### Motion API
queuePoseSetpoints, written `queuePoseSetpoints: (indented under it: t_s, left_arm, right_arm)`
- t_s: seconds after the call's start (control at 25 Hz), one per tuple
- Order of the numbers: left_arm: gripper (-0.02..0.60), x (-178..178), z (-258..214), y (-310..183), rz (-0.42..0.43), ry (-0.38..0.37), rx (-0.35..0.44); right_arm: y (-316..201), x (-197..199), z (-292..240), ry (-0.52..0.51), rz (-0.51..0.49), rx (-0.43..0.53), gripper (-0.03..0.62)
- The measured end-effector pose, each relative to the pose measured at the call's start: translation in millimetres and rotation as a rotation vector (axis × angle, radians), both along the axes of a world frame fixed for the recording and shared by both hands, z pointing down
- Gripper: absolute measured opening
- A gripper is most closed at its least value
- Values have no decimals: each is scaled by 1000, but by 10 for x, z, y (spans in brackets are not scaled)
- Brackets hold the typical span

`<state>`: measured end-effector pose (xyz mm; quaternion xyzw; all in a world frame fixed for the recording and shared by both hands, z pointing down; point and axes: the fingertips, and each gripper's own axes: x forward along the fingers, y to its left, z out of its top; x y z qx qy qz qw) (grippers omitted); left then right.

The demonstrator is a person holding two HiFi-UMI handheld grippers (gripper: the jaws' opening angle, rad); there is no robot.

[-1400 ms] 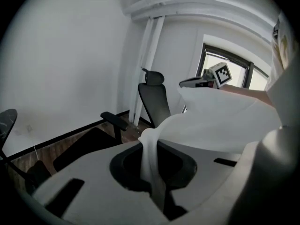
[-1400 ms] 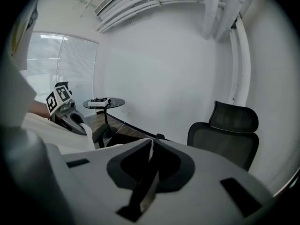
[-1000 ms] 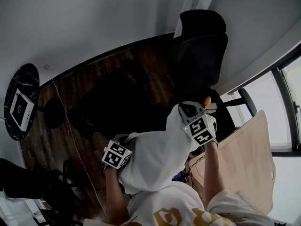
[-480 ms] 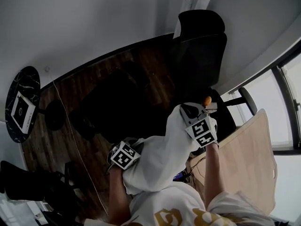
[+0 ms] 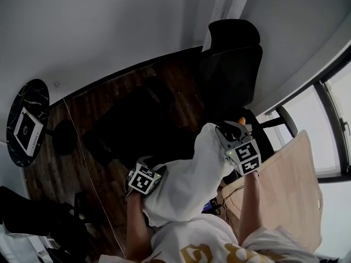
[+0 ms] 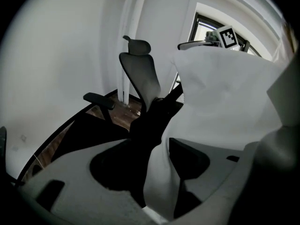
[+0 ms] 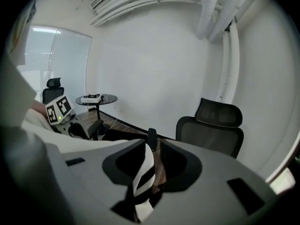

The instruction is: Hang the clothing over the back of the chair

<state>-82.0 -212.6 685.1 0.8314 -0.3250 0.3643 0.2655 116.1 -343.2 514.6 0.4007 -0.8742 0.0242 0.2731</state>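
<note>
A white garment (image 5: 186, 179) hangs between my two grippers over a dark chair (image 5: 262, 141) close in front of me. My left gripper (image 5: 147, 175) is at the garment's left end. Its jaws are opening, and a white fold (image 6: 159, 182) still hangs between them with gaps on both sides. My right gripper (image 5: 235, 137) is at the garment's upper right end. Its jaws are opening too, with a striped strip of cloth (image 7: 140, 172) loose between them. A second black office chair (image 5: 233, 64) stands farther off by the wall.
A round black table (image 5: 22, 100) with a white box (image 5: 28, 129) stands at the far left. A light wooden panel (image 5: 285, 185) and a window (image 5: 337, 119) are at the right. A thin cable (image 5: 82, 147) crosses the wooden floor, and dark chair parts (image 5: 33, 212) sit at the lower left.
The right gripper has shifted a little to the right and rolled. The left gripper has drifted slightly right. The garment lies much as before.
</note>
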Motion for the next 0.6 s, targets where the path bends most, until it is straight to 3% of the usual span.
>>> queuePoseSetpoints:
  t_s: [0.2,0.28,0.32,0.52,0.6]
  left_arm:
    - [278,-293,-452,-230,-146,9,223]
    - [278,-383,-672,-283,-187,21,303]
    - [276,-415,-774,-294,-201,27,334]
    - [276,-476,-1357,-253,-224,48,497]
    - [247,-468,-1521,-197,-233,69,545]
  right_arm:
    - [124,-19,-272,-83,38,48,117]
    - [203,-22,-420,-105,69,107,83]
    - [239,-19,-505,-122,90,142,19]
    - [495,-152,-746,-229,122,173,12]
    - [645,-205,-765,-168,113,184,12]
